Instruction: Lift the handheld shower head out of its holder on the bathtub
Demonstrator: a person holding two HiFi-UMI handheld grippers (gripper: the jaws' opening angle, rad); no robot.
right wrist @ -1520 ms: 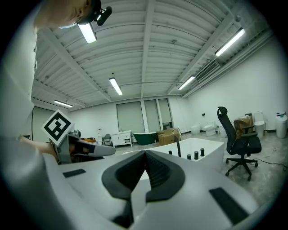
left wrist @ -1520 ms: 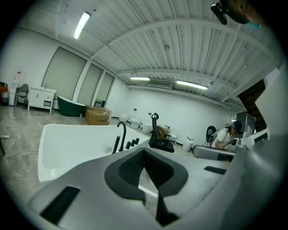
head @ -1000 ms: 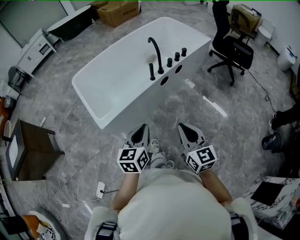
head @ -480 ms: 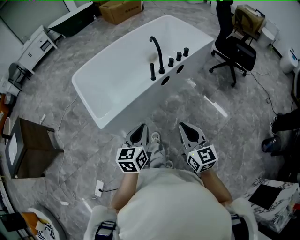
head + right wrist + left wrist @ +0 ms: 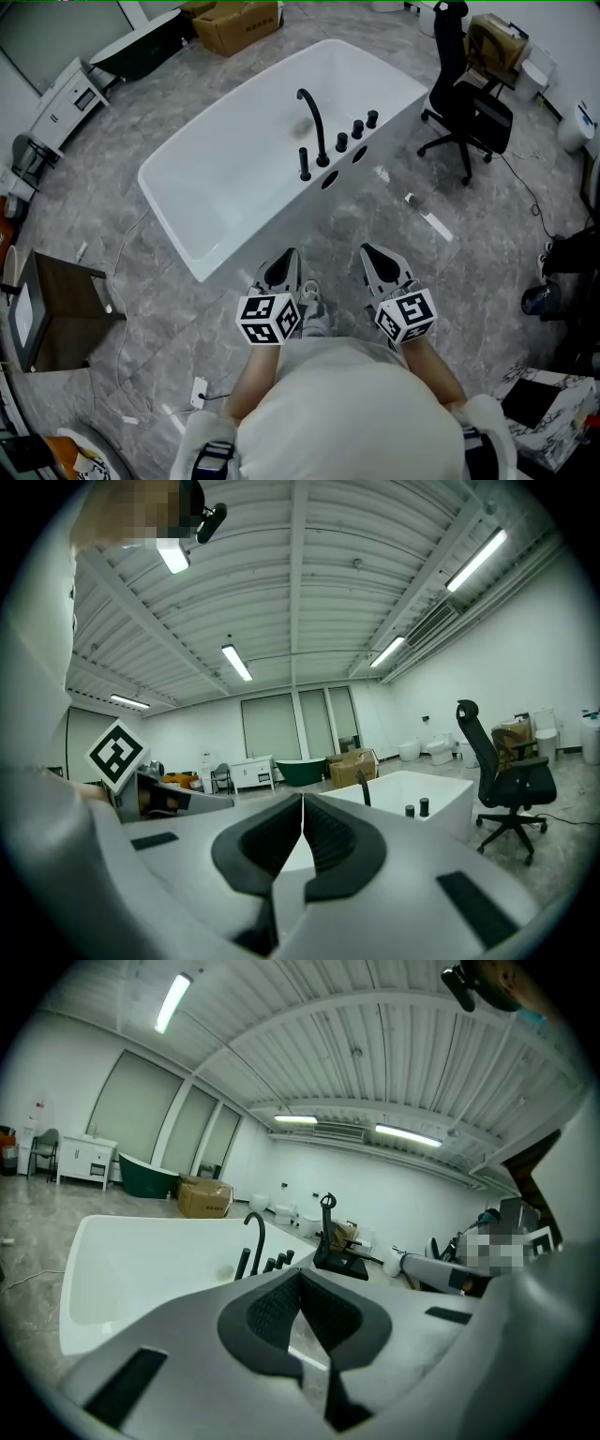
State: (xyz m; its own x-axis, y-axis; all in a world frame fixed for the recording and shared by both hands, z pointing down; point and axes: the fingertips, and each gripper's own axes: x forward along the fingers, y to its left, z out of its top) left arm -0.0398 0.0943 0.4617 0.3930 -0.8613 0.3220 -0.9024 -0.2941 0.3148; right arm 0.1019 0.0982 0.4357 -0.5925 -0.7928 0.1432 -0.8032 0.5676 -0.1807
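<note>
A white bathtub (image 5: 225,169) stands on the grey floor ahead. On its near rim rise a black arched spout (image 5: 312,117), a slim black handheld shower head (image 5: 304,164) upright in its holder, and three black knobs (image 5: 357,128). My left gripper (image 5: 287,257) and right gripper (image 5: 370,254) are held side by side well short of the tub, both shut and empty. The left gripper view shows the tub (image 5: 141,1269), the spout (image 5: 255,1241) and the shower head (image 5: 243,1263) beyond the shut jaws. In the right gripper view the tub (image 5: 422,794) lies ahead to the right.
A black office chair (image 5: 464,98) stands right of the tub. A cardboard box (image 5: 234,23) lies behind it. A wooden side table (image 5: 56,309) is at the left, with cables on the floor. White scraps (image 5: 427,220) lie on the floor near the tub's right end.
Both grippers and the person have moved toward the tub; the tub and its fittings sit slightly lower and nearer in the head view. Both grippers stay shut.
</note>
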